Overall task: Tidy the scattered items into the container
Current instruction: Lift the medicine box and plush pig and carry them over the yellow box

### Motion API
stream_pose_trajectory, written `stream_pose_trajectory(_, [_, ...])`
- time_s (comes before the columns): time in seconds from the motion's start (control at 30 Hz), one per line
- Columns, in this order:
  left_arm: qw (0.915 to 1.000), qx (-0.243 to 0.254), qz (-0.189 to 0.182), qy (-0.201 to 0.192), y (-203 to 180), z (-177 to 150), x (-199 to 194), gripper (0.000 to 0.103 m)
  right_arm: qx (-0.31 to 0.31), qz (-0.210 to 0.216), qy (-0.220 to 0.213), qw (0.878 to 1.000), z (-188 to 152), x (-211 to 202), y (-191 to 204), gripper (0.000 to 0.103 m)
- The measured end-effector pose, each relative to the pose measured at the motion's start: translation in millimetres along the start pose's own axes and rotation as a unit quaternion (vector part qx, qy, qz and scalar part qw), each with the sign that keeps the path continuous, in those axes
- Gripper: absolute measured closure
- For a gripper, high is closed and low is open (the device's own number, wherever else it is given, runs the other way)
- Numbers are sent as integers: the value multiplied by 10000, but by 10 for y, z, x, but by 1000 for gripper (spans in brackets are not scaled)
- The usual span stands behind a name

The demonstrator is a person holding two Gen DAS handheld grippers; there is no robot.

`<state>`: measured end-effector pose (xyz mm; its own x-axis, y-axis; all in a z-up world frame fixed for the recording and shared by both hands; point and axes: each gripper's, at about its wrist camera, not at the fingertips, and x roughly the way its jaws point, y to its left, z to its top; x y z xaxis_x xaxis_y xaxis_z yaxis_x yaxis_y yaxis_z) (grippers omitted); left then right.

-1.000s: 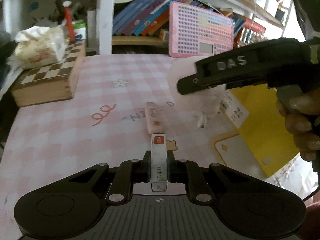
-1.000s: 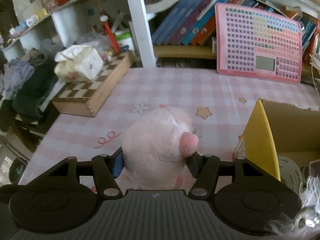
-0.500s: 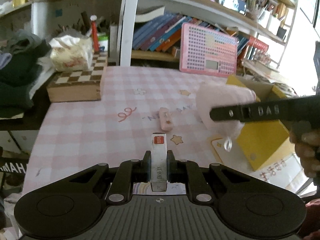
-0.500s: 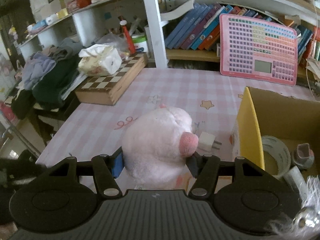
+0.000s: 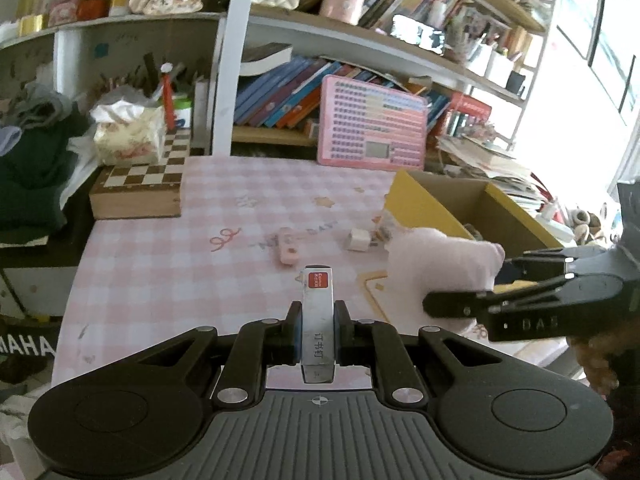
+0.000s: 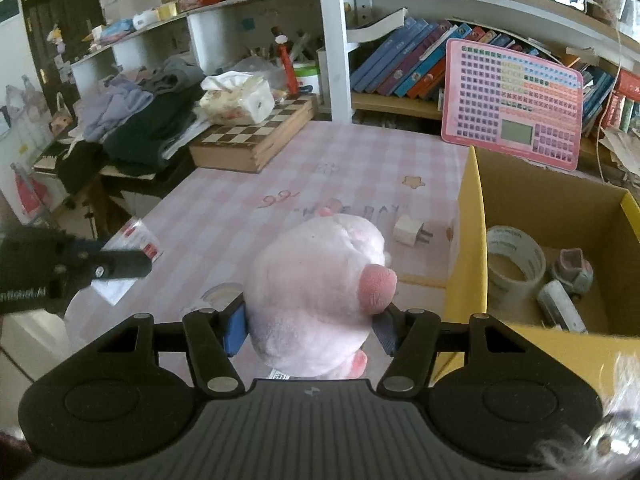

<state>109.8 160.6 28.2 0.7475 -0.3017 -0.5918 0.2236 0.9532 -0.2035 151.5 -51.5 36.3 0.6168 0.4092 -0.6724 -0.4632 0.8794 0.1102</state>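
My left gripper (image 5: pixel 318 326) is shut on a small grey staple box (image 5: pixel 318 312) with a red label, held above the pink checked table (image 5: pixel 168 264). My right gripper (image 6: pixel 310 326) is shut on a pink plush pig (image 6: pixel 316 292), also seen as the plush pig (image 5: pixel 444 264) from the left wrist, held just left of the yellow cardboard box (image 6: pixel 470 216). Inside that box lie a tape roll (image 6: pixel 514 260), a white tube (image 6: pixel 560 310) and a small pink-grey toy (image 6: pixel 574 270). A white plug adapter (image 6: pixel 410 230) and a pink eraser-like bar (image 5: pixel 288 246) lie on the table.
A wooden chessboard box (image 5: pixel 140 188) with a tissue pack (image 5: pixel 128 132) sits at the table's back left. A pink calculator-style board (image 5: pixel 372 124) leans against the bookshelf. A pile of clothes (image 6: pixel 132 128) lies left of the table. A person's hand (image 5: pixel 600 356) holds the right gripper.
Both grippers have pulled back and risen, each still holding its item. The plush pig has moved rightward toward the yellow box, whose inside now shows.
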Motion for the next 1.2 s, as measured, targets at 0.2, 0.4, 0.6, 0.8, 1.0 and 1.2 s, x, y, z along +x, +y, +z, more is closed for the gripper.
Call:
stream_pose_trajectory(0.2, [9999,28,-136,27,-76,-94,-119,90,240,-44,4,9997,-183,-176,76,44])
stream_pose_trajectory(0.4, [9993,169,-328,-18,-160,-141,-242,90,186,-63,-24,9998,-310,-360,175,44])
stream_pose_trajectory(0.6, [9981,255,-553,32,-247,-205,-275,90,185,-187,-27,9996,-475,-524,254,44])
stream_pose_trajectory(0.8, [9963,387,-763,97,-354,-258,-278,90,317,-345,-33,9989,-611,-649,248,44])
stream_pose_trajectory(1.0, [9934,569,-976,188,-481,-289,-253,90,573,-544,-47,9969,-733,-764,178,44])
stream_pose_trajectory(1.2, [9898,781,-1166,248,-622,-295,-212,90,721,-722,-48,9948,-825,-862,123,44])
